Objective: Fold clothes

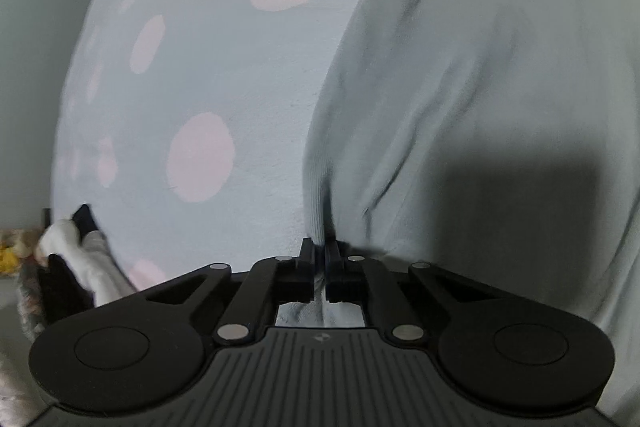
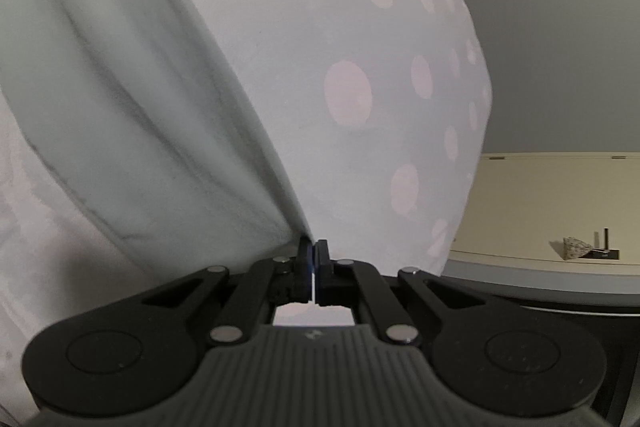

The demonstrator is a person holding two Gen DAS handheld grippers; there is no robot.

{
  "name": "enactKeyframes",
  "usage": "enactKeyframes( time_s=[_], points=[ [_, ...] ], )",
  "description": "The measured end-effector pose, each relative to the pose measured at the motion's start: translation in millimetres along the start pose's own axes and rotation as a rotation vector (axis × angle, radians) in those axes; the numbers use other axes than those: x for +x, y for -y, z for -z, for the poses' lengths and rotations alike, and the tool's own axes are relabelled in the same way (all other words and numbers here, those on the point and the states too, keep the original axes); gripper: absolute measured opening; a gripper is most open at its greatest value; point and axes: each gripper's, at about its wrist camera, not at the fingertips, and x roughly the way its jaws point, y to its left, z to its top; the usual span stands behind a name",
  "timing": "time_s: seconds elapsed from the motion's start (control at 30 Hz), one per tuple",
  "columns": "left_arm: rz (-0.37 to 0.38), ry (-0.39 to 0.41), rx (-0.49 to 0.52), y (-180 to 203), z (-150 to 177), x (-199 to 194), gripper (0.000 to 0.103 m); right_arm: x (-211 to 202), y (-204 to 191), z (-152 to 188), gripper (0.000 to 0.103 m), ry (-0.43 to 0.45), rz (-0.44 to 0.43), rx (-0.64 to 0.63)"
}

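A pale grey-blue garment [image 1: 460, 75] hangs stretched in front of both cameras. My left gripper [image 1: 320, 247] is shut on a ribbed edge of it, with the cloth bunched between the fingers. My right gripper [image 2: 314, 247] is shut on another edge of the same garment [image 2: 132, 99], which runs up and to the left from the fingers. Behind the garment lies a light blue cloth with pink dots [image 1: 224, 75], also in the right wrist view [image 2: 352, 75].
At the lower left of the left wrist view lie a white and black heap of clothes [image 1: 76, 255]. At the right of the right wrist view stands a cream table [image 2: 552, 203] with a small speckled object [image 2: 574, 247] and a black bracket [image 2: 606, 251].
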Motion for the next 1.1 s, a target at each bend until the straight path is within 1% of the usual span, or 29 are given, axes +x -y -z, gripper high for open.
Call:
enactKeyframes(
  time_s=[0.13,0.33,0.43,0.53,0.6,0.7,0.77,0.87,0.93,1.0,1.03,1.1],
  points=[
    [-0.05,0.045,-0.112,-11,14,-26,0.004,-18,12,15,0.0,0.005,0.019,0.042],
    [-0.121,0.159,-0.24,-22,48,-90,0.004,-58,20,52,0.0,0.033,0.029,0.126],
    [-0.156,0.214,-0.255,-16,69,-118,0.004,-84,18,73,0.0,0.053,0.03,0.168],
    [-0.192,0.262,-0.249,-9,87,-141,0.004,-112,14,100,0.0,0.069,0.029,0.207],
    [-0.217,0.294,-0.237,4,98,-158,0.003,-130,11,119,0.0,0.079,0.031,0.241],
    [-0.219,0.319,-0.205,25,113,-177,0.003,-154,-3,147,0.0,0.082,0.034,0.284],
    [-0.219,0.328,-0.168,41,124,-181,0.003,-179,-35,163,0.0,0.079,0.03,0.31],
    [-0.207,0.314,-0.093,66,139,-178,0.003,-195,-72,170,0.0,0.068,0.014,0.371],
    [-0.196,0.301,-0.039,83,148,-173,0.003,-197,-113,176,0.0,0.052,-0.007,0.384],
    [-0.184,0.287,0.021,98,155,-167,0.003,-199,-143,181,0.0,0.042,-0.027,0.393],
    [-0.172,0.278,0.046,105,159,-164,0.003,-200,-156,182,0.0,0.038,-0.036,0.402],
    [-0.154,0.255,0.099,118,165,-156,0.003,-197,-166,177,0.0,0.034,-0.044,0.418]
  ],
)
